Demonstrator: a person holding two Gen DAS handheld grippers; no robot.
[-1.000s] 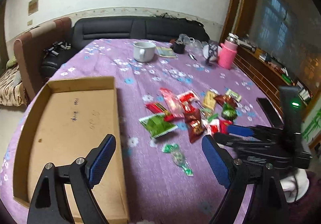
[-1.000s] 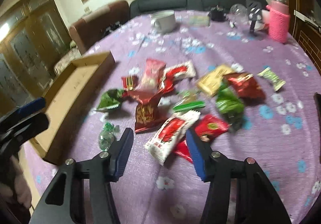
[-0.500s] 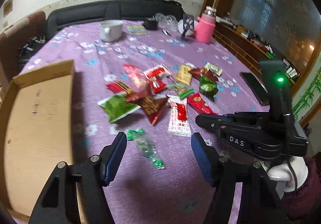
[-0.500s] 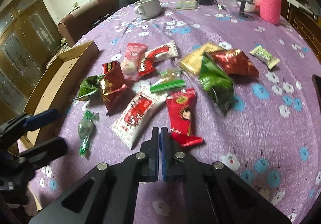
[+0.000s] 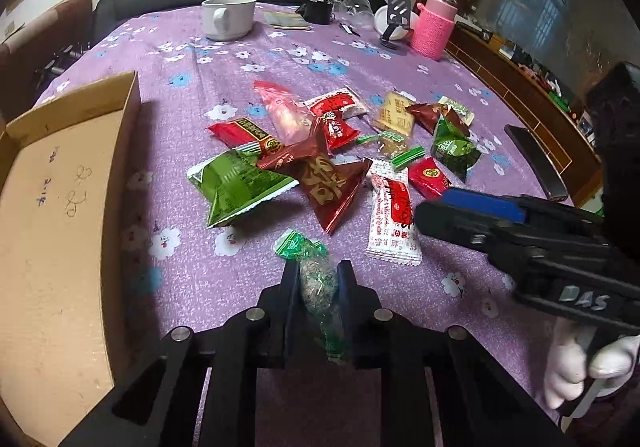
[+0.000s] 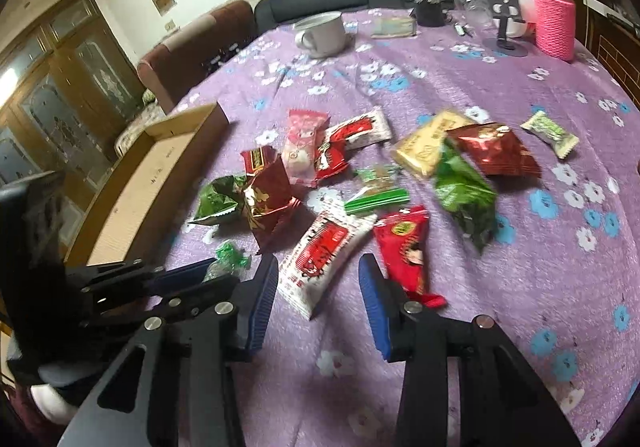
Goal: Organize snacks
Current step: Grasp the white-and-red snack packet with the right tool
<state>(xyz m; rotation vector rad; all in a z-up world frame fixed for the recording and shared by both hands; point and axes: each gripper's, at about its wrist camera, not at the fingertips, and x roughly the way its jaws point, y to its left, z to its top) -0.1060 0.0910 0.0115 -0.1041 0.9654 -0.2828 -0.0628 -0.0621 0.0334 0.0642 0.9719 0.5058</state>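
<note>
Left wrist view: the left gripper [image 5: 318, 279] is shown clamped on the green twist-wrapped candy [image 5: 316, 279], whose long axis runs along the fingers, toward 12 o'clock. The cardboard box [image 5: 60, 207], open-topped, is seen at 9 o'clock, nearer this hand than the other.

Right wrist view: the right gripper [image 6: 318, 299] is shown part-way apart, its jaws opening, nothing pinched. The white-and-red packet [image 6: 320, 259] is found between and just ahead of the fingers, its long axis slanted toward 1 o'clock. The box [image 6: 160, 183] is placed at 10 o'clock.
</note>
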